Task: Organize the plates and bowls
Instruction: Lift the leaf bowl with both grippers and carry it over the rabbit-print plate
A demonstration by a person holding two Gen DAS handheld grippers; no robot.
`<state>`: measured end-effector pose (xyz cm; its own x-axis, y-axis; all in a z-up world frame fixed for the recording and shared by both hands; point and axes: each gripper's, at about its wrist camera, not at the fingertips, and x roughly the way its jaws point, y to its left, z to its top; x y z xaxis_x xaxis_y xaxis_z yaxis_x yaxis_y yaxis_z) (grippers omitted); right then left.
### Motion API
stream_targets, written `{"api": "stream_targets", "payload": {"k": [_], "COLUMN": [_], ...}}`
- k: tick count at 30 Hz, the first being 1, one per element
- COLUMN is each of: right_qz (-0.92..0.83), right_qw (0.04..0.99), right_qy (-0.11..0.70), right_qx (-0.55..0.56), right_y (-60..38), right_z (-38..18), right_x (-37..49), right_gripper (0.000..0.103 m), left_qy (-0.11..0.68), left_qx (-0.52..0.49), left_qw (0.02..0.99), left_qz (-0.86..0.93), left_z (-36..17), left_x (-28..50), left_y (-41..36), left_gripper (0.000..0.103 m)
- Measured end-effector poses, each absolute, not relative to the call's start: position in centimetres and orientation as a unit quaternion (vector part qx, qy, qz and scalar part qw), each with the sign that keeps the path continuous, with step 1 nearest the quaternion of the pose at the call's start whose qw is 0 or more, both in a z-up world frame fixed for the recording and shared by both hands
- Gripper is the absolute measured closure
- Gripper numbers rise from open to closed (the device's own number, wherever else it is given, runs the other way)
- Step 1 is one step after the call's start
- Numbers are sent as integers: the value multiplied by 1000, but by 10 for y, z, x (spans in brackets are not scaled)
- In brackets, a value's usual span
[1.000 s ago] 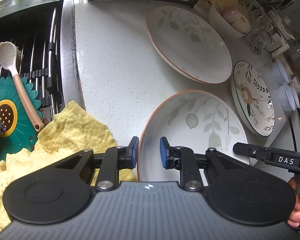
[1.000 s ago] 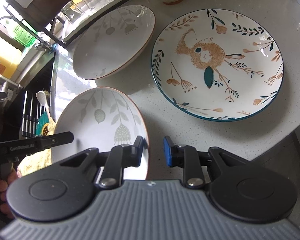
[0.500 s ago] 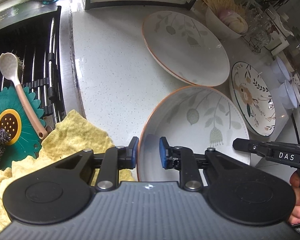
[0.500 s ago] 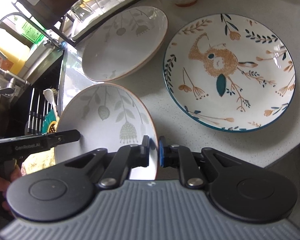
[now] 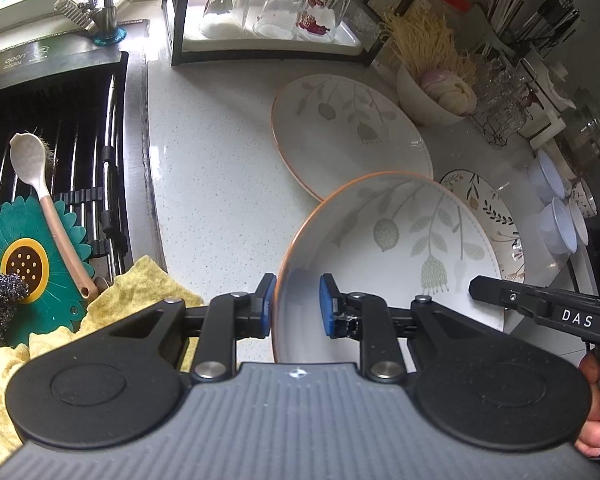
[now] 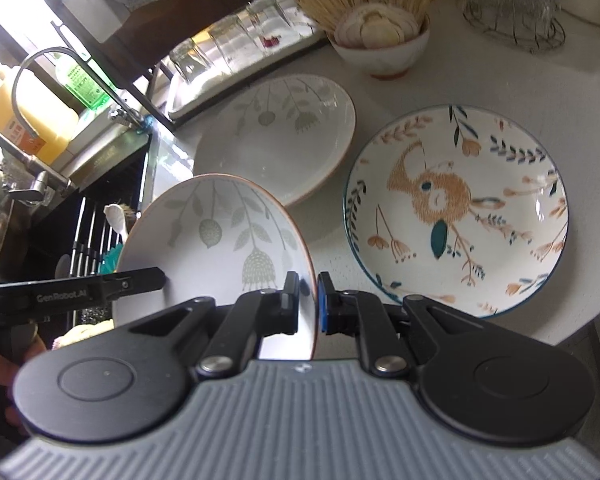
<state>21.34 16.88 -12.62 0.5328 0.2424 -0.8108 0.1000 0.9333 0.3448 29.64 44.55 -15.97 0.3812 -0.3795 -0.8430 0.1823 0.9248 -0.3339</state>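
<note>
Nearest, right hand-held gripper (image 6: 308,304) clamped on the rim of the leaf plate (image 6: 220,248), lifted and tilted at the desk's front edge; left hand-held gripper (image 5: 296,304) astride the opposite rim, pads not touching. Nothing stacked yet: second leaf plate (image 5: 348,132) and rabbit plate (image 6: 456,208) flat behind. Rabbit picture plain only in right view; sink rack (image 5: 60,152) clear only in left.
</note>
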Motion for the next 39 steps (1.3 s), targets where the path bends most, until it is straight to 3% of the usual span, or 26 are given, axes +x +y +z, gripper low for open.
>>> {"api": "stream_targets", "payload": {"k": [23, 39], "right_qz": [127, 101], "right_qw": [888, 889], "right_qy": [422, 428], "right_qx": [132, 127], "right_y": [99, 20], "right_z": [-82, -108], "right_x": [237, 245], "right_gripper": [90, 91], "left_qy": [473, 500], "left_qx": [-125, -105], "left_qw": [865, 851], "left_qz": [-113, -123], "left_z": [-105, -134], "left_x": [291, 308], "left_y": [379, 285], "left_gripper": [77, 77]}}
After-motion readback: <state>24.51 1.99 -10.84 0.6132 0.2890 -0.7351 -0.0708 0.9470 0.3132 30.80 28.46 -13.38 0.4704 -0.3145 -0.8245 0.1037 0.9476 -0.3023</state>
